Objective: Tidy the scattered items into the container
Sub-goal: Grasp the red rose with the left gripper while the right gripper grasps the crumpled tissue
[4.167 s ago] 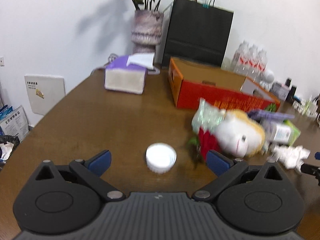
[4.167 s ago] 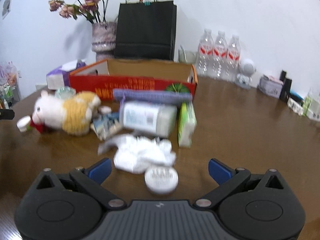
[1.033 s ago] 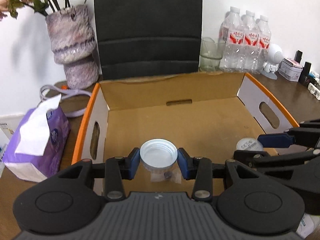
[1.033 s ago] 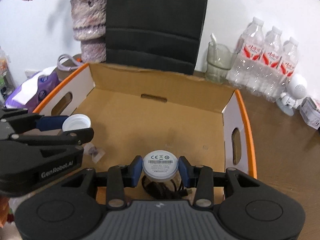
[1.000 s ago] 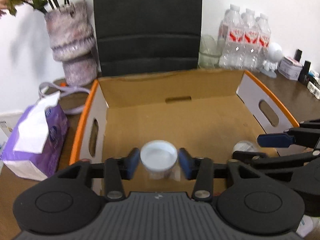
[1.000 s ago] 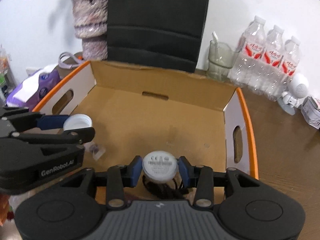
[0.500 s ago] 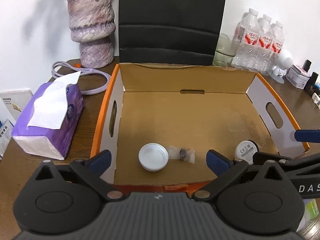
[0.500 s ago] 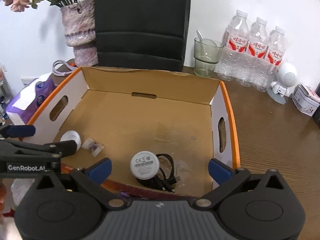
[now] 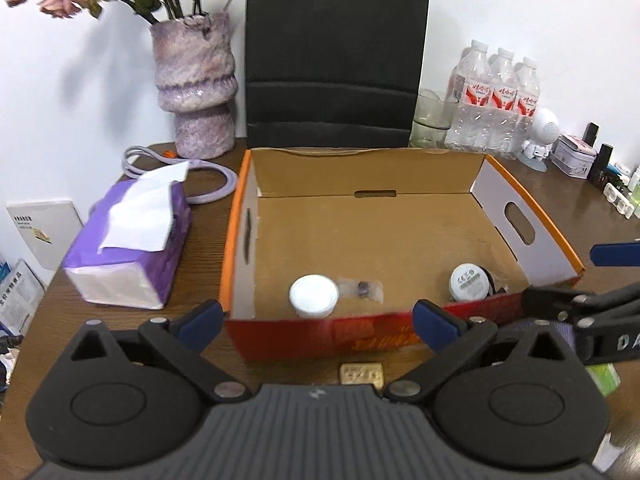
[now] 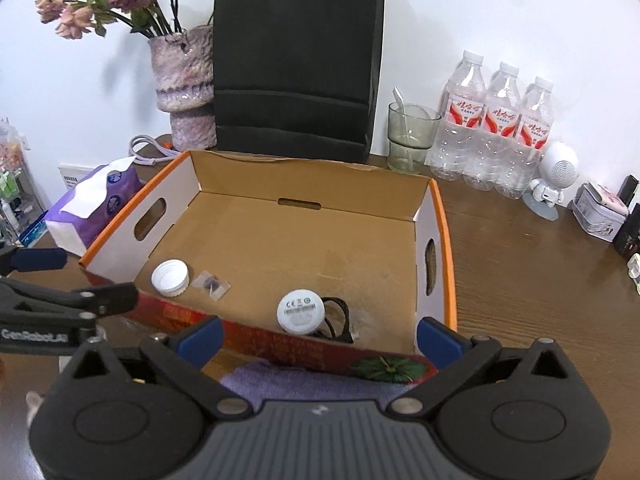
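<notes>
Now, from left to right: a purple tissue pack (image 9: 128, 240) sits on the wooden table (image 10: 540, 280), just left of an open cardboard box (image 9: 400, 216) with orange rims. Inside the box, near its front wall, lies a white cap (image 9: 314, 295), open side up, then a small clear packet (image 9: 362, 289) beside it, and further right a round white puck (image 10: 300, 311) resting against a coiled black cable (image 10: 338, 320). Behind the box stand a vase (image 9: 196, 84) of dried flowers, a black paper bag (image 10: 296, 60), a glass (image 10: 412, 136) and three water bottles (image 10: 500, 132). The left gripper (image 9: 316, 316) hangs before the box with its jaws spread wide, having just been opening, and nothing sits between them; the cap lies loose beyond its tips. The right gripper (image 10: 318, 334) is likewise spread, just opened, with nothing between its jaws, the puck lying free in the box. Both drops look finished, so this step seems done. Outside the box, a small gold item (image 9: 361, 374) and a purple cloth (image 10: 312, 382) lie at its front wall; next, each gripper would probably need to turn back toward such leftovers and line up on one.
</notes>
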{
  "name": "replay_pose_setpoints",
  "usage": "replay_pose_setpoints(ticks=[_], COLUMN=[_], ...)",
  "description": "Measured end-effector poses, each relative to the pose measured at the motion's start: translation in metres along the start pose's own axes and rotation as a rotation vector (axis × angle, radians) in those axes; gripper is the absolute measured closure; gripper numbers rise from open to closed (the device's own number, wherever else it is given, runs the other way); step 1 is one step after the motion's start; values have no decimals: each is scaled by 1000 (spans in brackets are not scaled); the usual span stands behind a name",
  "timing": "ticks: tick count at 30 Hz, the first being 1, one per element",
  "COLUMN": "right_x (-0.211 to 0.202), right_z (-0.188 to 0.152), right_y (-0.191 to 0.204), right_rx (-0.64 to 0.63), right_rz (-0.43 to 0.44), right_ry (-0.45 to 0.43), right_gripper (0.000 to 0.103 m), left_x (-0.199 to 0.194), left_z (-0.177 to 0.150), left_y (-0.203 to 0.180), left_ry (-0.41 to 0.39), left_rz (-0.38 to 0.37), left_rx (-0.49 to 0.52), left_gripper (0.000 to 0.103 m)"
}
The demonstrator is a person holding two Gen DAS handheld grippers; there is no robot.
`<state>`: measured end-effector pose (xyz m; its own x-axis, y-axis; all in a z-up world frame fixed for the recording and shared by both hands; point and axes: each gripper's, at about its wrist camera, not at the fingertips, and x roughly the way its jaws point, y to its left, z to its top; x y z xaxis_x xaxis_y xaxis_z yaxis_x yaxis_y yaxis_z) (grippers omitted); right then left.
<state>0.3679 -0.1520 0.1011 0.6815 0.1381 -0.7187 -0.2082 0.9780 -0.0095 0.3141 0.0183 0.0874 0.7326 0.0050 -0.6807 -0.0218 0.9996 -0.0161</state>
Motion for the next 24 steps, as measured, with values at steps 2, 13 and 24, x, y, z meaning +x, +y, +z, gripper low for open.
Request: replay_pose_setpoints(ticks=[2,13,24], right_x=[-8,-65,-83], right_z=[-7,-72,-155], right_y=[-3,-22,-30], right_rx=[1,17,70], right_rz=[11,83,60], right_ry=[-12,-120,-150], right_gripper=[0,0,0], left_x=[-8,-66,-94], left_z=[-7,-55,-127], left_y=[6,32,61], left_ry=[-6,-115,-175], left_rz=[-11,-129,-150], left_rx=[-16,-41,-108], left_gripper=[0,0,0])
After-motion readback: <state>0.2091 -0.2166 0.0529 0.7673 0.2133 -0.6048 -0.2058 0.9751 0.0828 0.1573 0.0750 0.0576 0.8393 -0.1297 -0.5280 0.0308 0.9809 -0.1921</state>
